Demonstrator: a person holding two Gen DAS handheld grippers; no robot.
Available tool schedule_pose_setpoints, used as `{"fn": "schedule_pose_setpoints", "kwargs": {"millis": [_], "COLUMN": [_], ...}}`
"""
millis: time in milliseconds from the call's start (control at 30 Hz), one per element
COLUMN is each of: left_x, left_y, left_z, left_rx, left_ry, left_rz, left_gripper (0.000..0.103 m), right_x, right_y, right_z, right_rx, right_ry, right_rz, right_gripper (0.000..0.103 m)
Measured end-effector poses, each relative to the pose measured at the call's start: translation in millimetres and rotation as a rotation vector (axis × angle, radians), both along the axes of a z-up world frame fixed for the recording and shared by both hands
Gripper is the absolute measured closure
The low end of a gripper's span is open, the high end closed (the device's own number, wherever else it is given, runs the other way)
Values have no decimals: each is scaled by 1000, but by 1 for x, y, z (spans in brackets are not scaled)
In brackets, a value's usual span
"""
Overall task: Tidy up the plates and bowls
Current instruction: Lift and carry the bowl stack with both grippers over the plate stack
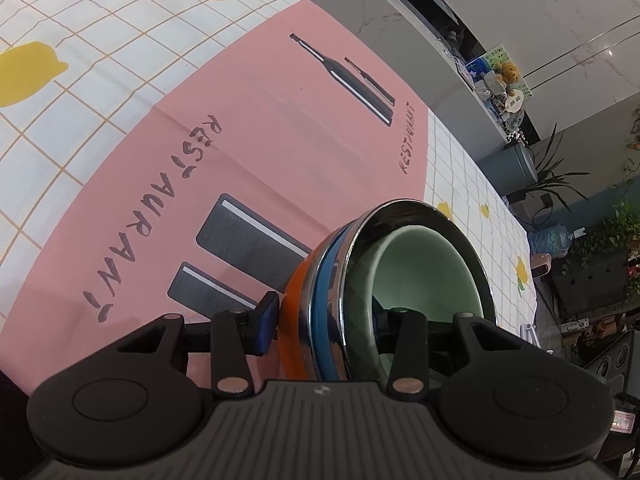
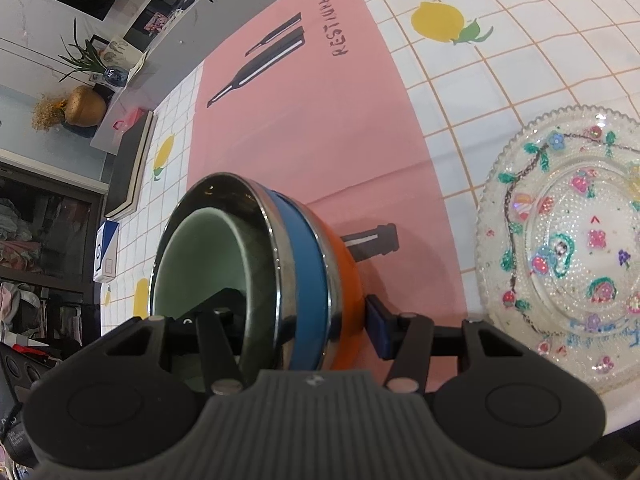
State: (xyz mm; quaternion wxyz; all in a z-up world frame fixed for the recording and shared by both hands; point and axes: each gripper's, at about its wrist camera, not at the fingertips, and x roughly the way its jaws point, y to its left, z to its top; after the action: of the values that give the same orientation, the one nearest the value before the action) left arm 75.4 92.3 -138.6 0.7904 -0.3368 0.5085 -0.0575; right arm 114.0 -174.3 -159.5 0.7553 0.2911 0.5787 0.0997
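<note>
A nested stack of bowls (image 1: pixel 320 304) is held on its side over the pink placemat (image 1: pixel 248 128): orange outermost, then blue, then steel, with a pale green bowl (image 1: pixel 424 268) innermost. My left gripper (image 1: pixel 332 328) is shut on the stack's walls, one blue pad (image 1: pixel 266 324) outside on the orange bowl, the other finger inside. The right wrist view shows the same stack (image 2: pixel 308 280) with my right gripper (image 2: pixel 296 328) shut on it, its blue pad (image 2: pixel 378 332) outside. A clear glass plate (image 2: pixel 568 240) painted with flowers lies to the right on the table.
The table (image 1: pixel 80 40) has a white grid cloth with lemons. The table edge runs along the far side, with shelves and plants beyond. A dark tray (image 2: pixel 128 168) and a small blue-white box (image 2: pixel 106 252) sit near the far edge.
</note>
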Motion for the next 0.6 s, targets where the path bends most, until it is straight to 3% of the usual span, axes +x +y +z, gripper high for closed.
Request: {"fn": "schedule_pose_setpoints", "kwargs": {"millis": [600], "left_x": [-18], "left_y": [-35], "left_z": [35], "left_rx": [19], "left_ry": [-69], "left_rz": [-37], "left_gripper": [55], "right_x": [-33], "right_y": [-34], "right_z": [32], "right_rx": [31], "right_ry": [-69], "right_rz": [-23], "right_gripper": [51]}}
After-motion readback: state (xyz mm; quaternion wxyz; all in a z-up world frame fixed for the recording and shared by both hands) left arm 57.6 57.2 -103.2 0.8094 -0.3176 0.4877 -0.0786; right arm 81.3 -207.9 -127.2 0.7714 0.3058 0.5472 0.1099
